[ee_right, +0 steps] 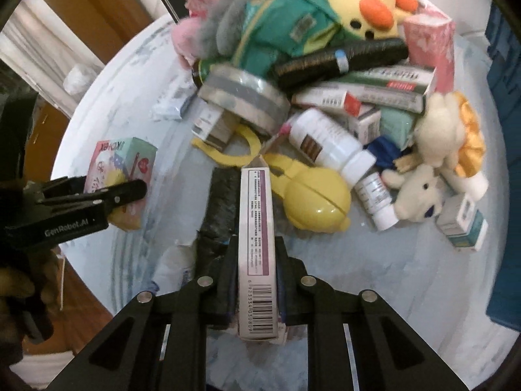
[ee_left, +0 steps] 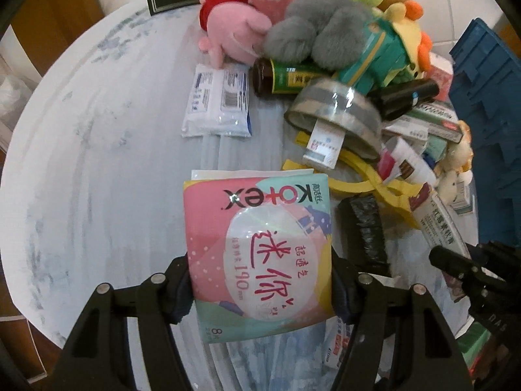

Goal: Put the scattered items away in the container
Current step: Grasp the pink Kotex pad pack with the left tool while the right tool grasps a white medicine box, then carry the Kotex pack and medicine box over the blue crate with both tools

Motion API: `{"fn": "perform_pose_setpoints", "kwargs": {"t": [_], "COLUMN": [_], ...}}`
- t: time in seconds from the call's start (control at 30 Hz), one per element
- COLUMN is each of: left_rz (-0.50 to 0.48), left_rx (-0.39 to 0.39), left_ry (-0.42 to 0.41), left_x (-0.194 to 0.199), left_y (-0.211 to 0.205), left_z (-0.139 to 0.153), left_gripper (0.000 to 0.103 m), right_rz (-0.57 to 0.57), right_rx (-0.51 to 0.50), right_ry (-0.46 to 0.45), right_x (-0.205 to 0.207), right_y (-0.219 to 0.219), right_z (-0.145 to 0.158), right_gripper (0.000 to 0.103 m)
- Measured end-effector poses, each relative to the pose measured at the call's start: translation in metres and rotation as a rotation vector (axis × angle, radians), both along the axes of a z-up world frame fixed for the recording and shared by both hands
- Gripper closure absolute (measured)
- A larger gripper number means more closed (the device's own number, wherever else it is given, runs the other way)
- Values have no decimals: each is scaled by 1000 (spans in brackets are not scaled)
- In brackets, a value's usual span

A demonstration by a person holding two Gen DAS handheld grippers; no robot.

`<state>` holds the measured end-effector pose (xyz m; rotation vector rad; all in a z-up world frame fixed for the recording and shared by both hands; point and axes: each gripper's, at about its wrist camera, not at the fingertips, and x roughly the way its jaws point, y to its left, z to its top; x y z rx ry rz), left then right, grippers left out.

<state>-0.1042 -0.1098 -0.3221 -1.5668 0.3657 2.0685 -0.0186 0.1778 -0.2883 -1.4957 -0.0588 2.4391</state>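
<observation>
Left gripper (ee_left: 260,288): jaws closed on one pink Kotex pack (ee_left: 257,251), held above the round white table (ee_left: 97,163).
Right gripper (ee_right: 255,280): jaws clamped on one long carton (ee_right: 257,244) with a barcode.
Beyond: one tape roll (ee_right: 244,97), two white pill bottles (ee_right: 329,143), one yellow duck plush (ee_right: 364,9).
Blue container (ee_left: 488,114): at the table's far right edge.

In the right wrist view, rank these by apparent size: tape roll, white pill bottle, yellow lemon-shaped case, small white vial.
1. Tape roll
2-3. Yellow lemon-shaped case and white pill bottle look about alike; no ranking.
4. Small white vial

The case lies nearer the camera, which may inflate it.
</observation>
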Motion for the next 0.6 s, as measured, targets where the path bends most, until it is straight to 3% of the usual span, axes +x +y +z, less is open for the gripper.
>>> {"fn": "perform_pose_setpoints", "kwargs": {"t": [0.1,0.2,0.6], "left_rz": [-1,-3,-19], "left_rx": [14,28,86], "left_ry": [26,49,163], "left_x": [6,-17,-6], "left_y": [-8,-5,-9], "left_z": [16,26,96], "left_gripper": [38,38,38], "right_rz": [11,28,100], "right_rx": [9,18,66], "right_ry": [25,51,175], "right_x": [9,14,28], "right_y": [-12,-18,-47], "right_z": [13,30,107], "right_gripper": [85,85,85]}}
